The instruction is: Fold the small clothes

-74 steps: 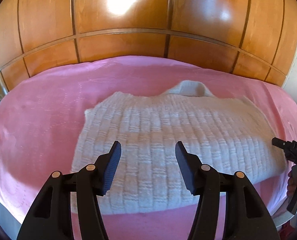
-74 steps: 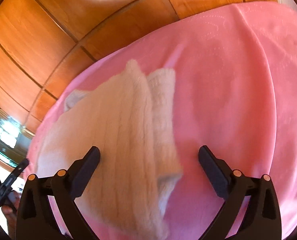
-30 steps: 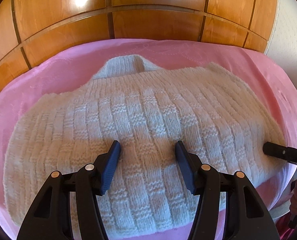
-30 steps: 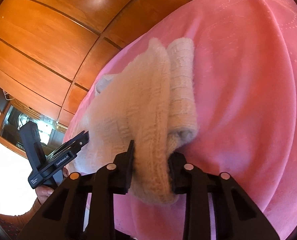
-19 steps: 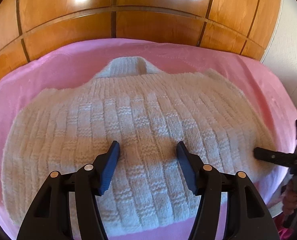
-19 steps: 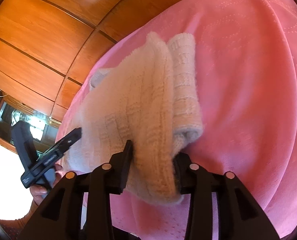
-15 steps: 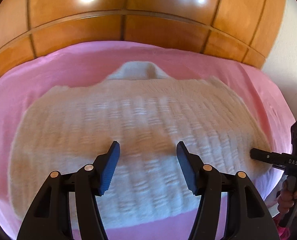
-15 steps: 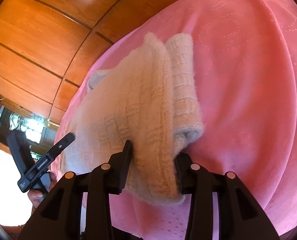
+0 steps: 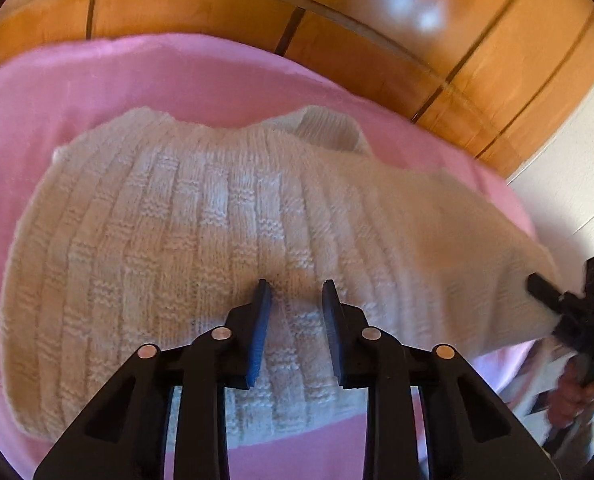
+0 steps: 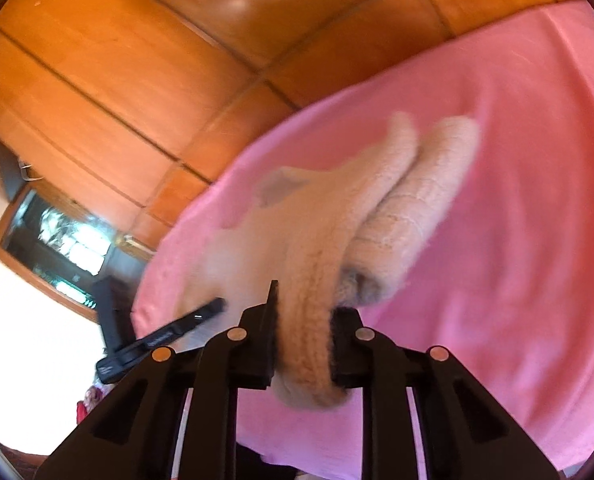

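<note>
A cream knitted sweater [image 9: 201,232] lies on a pink bedspread [image 9: 97,76], collar at the far side. My left gripper [image 9: 295,300] has its jaws narrowed on the sweater's near hem, with knit between the pads. My right gripper [image 10: 303,312] is shut on the sweater's [image 10: 329,216] right edge and holds it lifted off the bed, with a folded sleeve hanging beside it. The right gripper also shows in the left wrist view [image 9: 545,292] at the sweater's right corner. The left gripper shows in the right wrist view [image 10: 165,336].
A wooden panelled wardrobe [image 9: 337,12] stands behind the bed. A white wall [image 9: 577,184] is at the right. The pink bedspread [image 10: 537,160] extends to the right of the sweater. A dark framed window or screen [image 10: 61,248] is at the left.
My left gripper has narrowed from wide open onto the sweater's near hem. My right gripper, open 2.5 s ago, closed on the right edge and has lifted it off the bed.
</note>
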Tool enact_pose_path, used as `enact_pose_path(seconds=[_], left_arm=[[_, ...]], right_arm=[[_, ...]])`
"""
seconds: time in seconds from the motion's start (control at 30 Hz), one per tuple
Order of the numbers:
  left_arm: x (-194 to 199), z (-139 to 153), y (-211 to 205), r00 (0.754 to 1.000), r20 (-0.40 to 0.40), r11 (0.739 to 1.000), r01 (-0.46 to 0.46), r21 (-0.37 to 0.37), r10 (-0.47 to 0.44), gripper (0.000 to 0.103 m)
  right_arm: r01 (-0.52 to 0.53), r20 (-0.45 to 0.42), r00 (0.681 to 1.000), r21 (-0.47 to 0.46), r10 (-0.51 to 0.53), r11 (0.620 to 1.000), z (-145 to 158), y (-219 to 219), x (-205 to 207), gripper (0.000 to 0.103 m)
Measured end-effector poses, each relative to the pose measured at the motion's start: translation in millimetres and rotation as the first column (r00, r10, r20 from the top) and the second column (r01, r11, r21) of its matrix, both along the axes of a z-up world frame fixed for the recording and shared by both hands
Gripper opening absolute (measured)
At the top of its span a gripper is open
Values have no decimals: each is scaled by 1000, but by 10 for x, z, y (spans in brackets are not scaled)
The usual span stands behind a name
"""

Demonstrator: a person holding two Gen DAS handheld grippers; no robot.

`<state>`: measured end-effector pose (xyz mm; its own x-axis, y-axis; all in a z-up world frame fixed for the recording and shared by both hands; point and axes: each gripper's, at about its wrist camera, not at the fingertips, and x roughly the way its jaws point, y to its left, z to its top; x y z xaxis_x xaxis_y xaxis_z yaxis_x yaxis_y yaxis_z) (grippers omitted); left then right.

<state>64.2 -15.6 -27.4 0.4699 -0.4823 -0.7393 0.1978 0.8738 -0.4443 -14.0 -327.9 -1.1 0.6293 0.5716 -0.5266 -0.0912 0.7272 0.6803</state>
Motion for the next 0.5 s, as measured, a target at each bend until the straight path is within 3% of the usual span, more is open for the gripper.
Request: enact_pose_path(seconds=[0.07,0.17,0.2,0.27,0.37,0.5], left_arm=[[32,49,184,999,-41,993,-10,-118,6,26],[3,185,470,999,-21,982,-34,-186,31,29],[-19,238,553,999,-6,980,-34,-196,34,32],[-64,319,750,1000,6,965,-28,-259,31,53],[-118,369,1003,999,12,930,-25,-367,31,68],[-66,225,1119,999,-47,893,-45,-449,27,73]], right_arm=[[-45,38,998,-5,45,999,164,199,79,17],[-127,87,988,-13,128,992,354,585,209,17],[-158,99,982,-19,159,987,394,738,255,17],[-230,112,966,-44,233,972,416,1107,346,17],[-314,82,944,-86,321,945,261,1615,469,17],[-362,14,929,-157,369,919,-63,1999,518,16]])
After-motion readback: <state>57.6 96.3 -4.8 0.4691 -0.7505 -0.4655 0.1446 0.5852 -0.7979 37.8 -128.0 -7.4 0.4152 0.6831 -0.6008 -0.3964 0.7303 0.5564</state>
